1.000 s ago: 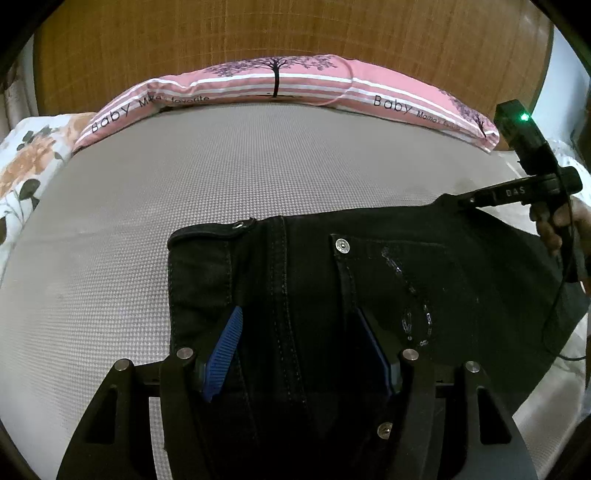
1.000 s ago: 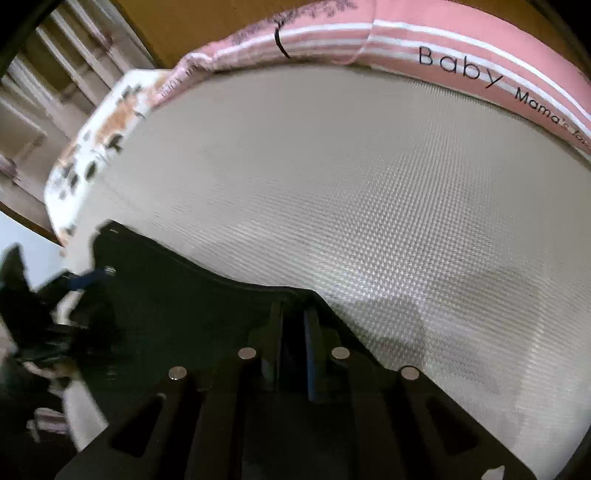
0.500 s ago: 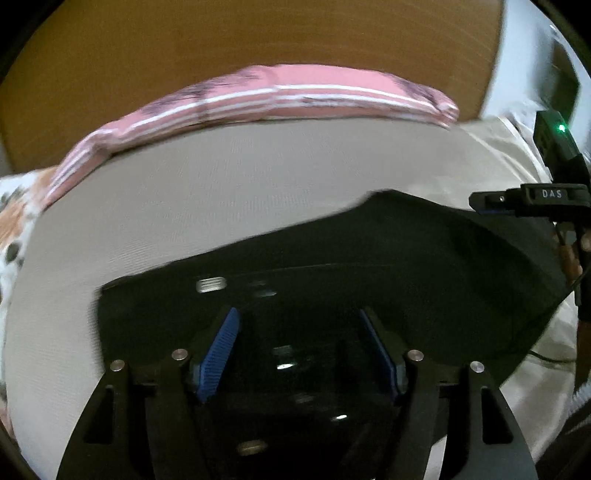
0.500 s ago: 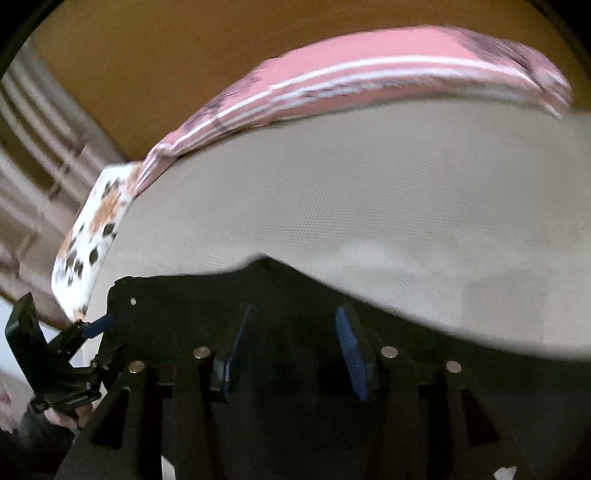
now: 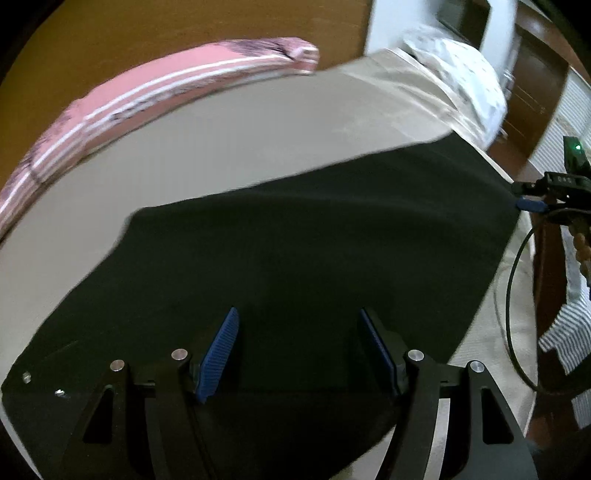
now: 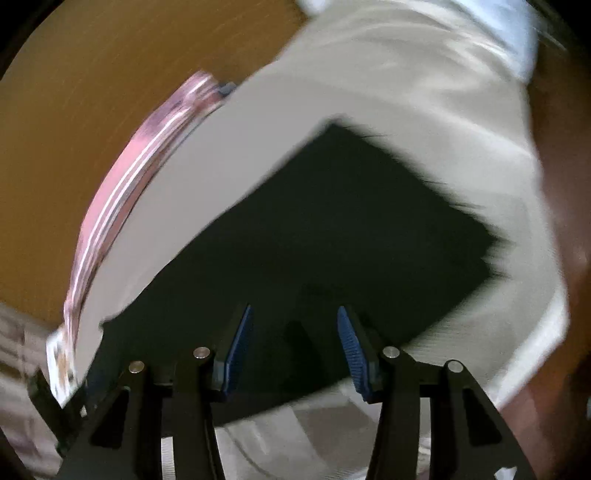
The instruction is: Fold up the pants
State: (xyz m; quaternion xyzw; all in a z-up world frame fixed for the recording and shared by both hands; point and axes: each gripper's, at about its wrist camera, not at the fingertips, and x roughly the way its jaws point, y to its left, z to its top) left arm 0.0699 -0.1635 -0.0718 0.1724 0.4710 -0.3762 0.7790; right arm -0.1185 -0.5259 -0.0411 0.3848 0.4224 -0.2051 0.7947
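Black pants (image 5: 295, 258) lie flat on the beige bed (image 5: 221, 147), a dark folded slab with straight edges; two metal rivets show at its near-left corner. Detail is lost to motion blur. Left claw (image 5: 299, 350): jaws spread wide above the fabric, gripping nothing. Right claw (image 6: 293, 343): jaws likewise apart over the pants' near edge, empty. Pink striped pillow (image 5: 147, 92) against the wooden headboard (image 5: 184, 29).

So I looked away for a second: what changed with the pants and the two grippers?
The right gripper was shut on the black pants a second ago; now its jaws stand open. Both cameras have swung right, so the pink pillow sits further left. The left gripper stayed open, and the pants stayed on the bed.
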